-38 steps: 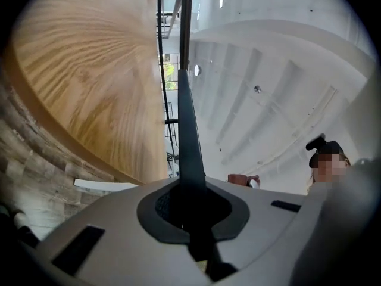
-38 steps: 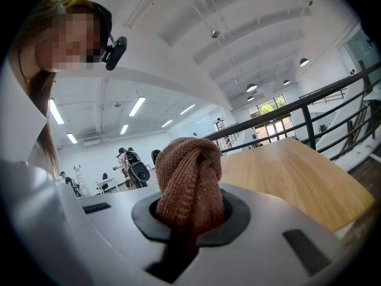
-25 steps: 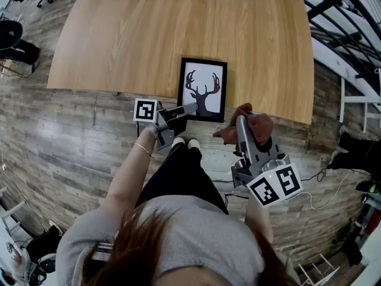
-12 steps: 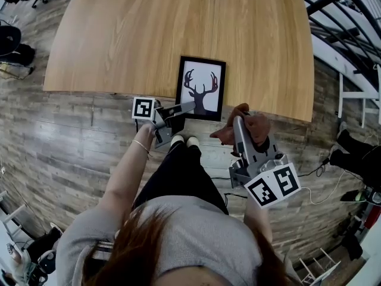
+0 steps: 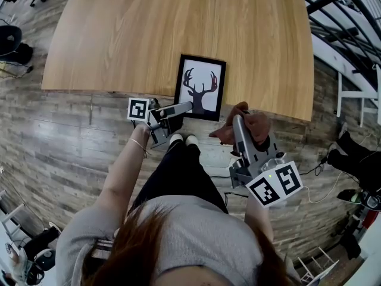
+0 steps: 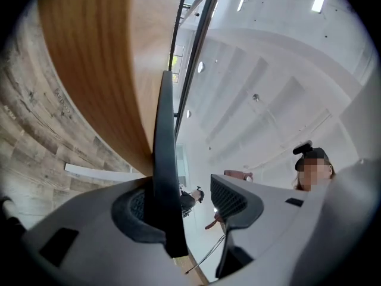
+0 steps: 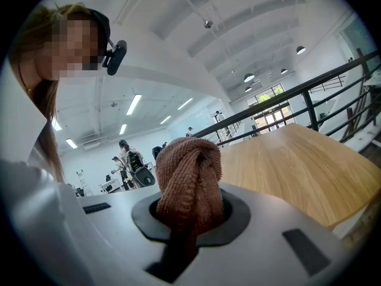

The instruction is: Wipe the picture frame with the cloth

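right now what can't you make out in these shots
- Picture frame near-left corner: head view, left gripper, jaws just opened round its edge, covers it.
- Cloth tail: right gripper view, the right gripper swallows it in shut jaws.
- Table far end: head view, cut off by top edge.

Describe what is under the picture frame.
The wooden table is under the frame; its near end seems to jut past the table edge, over the floor. The tabletop beneath it is covered, so anything there cannot be seen.
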A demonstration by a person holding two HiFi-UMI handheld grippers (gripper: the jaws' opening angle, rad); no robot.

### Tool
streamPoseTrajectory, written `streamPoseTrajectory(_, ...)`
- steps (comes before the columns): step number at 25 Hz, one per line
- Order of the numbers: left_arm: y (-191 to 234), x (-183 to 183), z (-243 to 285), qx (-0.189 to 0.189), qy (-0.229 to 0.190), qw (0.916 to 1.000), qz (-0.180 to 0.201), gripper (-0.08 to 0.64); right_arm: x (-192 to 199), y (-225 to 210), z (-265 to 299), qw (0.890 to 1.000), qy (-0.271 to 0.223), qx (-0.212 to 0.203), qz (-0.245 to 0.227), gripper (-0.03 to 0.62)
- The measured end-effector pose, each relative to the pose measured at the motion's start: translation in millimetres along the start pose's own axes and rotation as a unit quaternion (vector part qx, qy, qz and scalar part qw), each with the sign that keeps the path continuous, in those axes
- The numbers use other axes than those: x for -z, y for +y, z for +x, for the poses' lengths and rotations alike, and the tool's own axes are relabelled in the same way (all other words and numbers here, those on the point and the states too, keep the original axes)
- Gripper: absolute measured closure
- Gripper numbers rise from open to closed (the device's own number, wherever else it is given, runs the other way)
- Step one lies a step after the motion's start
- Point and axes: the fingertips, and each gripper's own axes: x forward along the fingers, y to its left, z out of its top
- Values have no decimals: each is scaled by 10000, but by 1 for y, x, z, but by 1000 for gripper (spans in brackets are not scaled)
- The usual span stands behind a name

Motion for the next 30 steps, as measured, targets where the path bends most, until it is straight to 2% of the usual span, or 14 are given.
streamPoseTrajectory(6, -4, -1, -3, 66, -22, 10000, -49, 342, -8, 3, -1, 10000, -28, -55, 13, 535)
streamPoseTrajectory(15, 5, 0, -11, 303, -58, 9994, -170, 341, 3, 4, -5, 9999, -8, -21, 136, 535)
streamPoseTrajectory(20, 8, 5, -26, 313, -110, 9994, -48, 341, 5, 5, -7, 9998, -21, 0, 193, 535)
streamPoseTrajectory(26, 14, 16, -66, 0, -361, 9993, -36, 342, 6, 9, -10, 9998, -76, 37, 168, 535)
streamPoseTrajectory(30, 2, 26, -90, -265, -183, 9989, 339, 342, 5, 12, -18, 9996, -195, 79, 207, 535)
